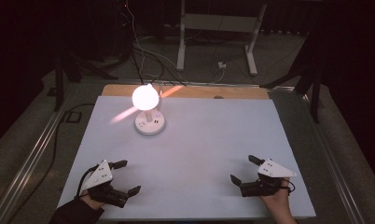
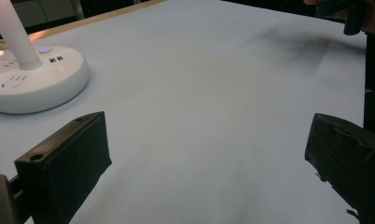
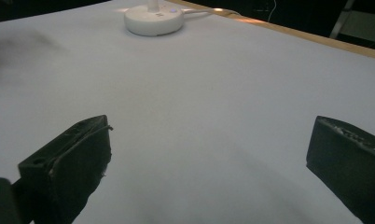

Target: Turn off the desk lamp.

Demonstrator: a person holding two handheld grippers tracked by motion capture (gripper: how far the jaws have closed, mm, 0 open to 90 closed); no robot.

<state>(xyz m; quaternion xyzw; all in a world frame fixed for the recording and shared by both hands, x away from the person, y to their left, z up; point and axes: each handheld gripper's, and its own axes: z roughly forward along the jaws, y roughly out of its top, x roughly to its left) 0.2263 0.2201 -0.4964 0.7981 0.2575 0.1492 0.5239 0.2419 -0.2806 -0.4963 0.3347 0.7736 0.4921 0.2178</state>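
A white desk lamp stands lit at the back left of the white table top (image 1: 199,140); its glowing head (image 1: 145,95) sits over a round white base (image 1: 149,123) with sockets and buttons. In the left gripper view the base (image 2: 34,79) lies at the far left with the lamp's stem rising from it. In the right gripper view the base (image 3: 154,18) is far ahead. My left gripper (image 1: 126,177) rests open near the front left corner, nothing between its jaws. My right gripper (image 1: 244,169) rests open near the front right, also empty.
A wooden board edge (image 1: 195,91) runs along the table's back. Cables (image 1: 143,60) trail from the lamp off the back onto the floor. A white desk frame (image 1: 218,32) stands on the floor beyond. Metal rails (image 1: 31,154) flank the table.
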